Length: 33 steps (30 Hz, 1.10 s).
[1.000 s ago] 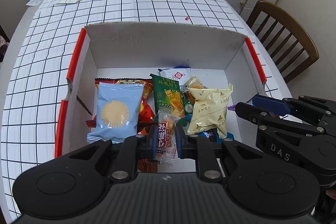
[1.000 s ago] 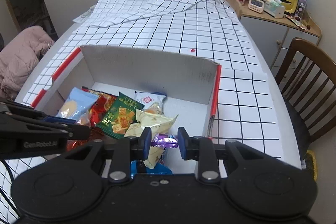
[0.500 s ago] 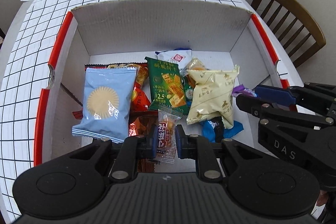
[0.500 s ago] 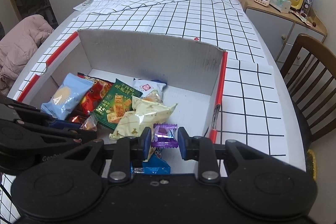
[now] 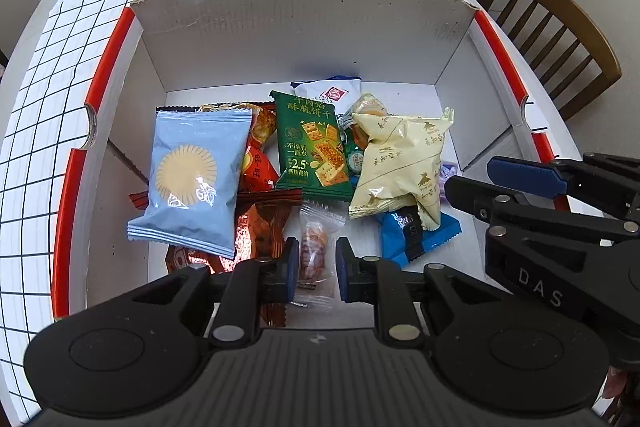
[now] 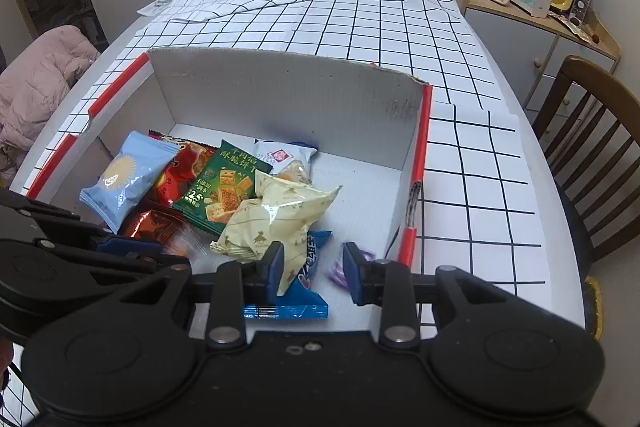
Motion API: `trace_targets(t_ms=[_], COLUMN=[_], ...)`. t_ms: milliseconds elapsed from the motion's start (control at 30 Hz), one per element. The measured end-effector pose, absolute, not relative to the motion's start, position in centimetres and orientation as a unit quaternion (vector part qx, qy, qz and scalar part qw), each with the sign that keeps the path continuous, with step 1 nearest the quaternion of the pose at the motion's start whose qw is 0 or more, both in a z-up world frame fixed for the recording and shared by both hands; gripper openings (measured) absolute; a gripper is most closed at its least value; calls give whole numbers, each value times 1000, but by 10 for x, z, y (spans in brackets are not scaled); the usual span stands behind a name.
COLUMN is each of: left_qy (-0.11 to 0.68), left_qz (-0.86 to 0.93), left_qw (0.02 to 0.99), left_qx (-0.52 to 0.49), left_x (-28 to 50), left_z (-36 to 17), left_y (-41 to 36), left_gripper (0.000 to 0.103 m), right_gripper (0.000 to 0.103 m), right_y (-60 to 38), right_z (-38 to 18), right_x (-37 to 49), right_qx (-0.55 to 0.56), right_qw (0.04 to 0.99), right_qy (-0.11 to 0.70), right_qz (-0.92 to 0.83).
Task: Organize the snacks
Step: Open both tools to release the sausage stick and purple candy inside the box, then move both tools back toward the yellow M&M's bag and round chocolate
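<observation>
A white cardboard box with red rims holds several snack packs: a light blue pack, a green cracker pack, a cream pack and a blue pack. My left gripper is open over the box's near side; a small clear-wrapped snack lies loose between its fingers. My right gripper is open over the box's right near corner; a small purple candy, blurred, is just inside its right finger. The box also shows in the right wrist view.
The box stands on a table with a black-grid white cloth. A wooden chair is at the right. A side cabinet with a clock and clutter stands behind it. A pink jacket lies at the left.
Both grippers have opened. The clear-wrapped snack is loose between the left fingers. The purple candy has left the right grip and is dropping into the box.
</observation>
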<state>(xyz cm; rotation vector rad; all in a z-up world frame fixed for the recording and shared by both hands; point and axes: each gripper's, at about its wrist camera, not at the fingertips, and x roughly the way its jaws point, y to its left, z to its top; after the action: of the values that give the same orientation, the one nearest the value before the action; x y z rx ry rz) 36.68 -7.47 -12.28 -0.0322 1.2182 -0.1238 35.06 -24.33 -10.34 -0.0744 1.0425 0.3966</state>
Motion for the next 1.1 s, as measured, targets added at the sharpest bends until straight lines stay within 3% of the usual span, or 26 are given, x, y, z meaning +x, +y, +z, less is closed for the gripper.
trace_targets(t_ms=[500,1033,1100], left_qy=[534,480,474], left_qz=[-79,-95,-97], left_qw=[840,872,875], left_qx=[-44,-28,-25], left_x=[343,295,289], left_z=[-82,-37,-34], left_y=[-61,-47,-45], left_gripper=[27,28,33], right_gripper=[39,67,70], right_y=[-262,-272,-273], right_z=[-69,-22,-17], right_x=[326,280,273], right_qx=[7,45,48], right_qw=[859,876,877], right_qy=[475,433,428], right_qz=[192,209,212])
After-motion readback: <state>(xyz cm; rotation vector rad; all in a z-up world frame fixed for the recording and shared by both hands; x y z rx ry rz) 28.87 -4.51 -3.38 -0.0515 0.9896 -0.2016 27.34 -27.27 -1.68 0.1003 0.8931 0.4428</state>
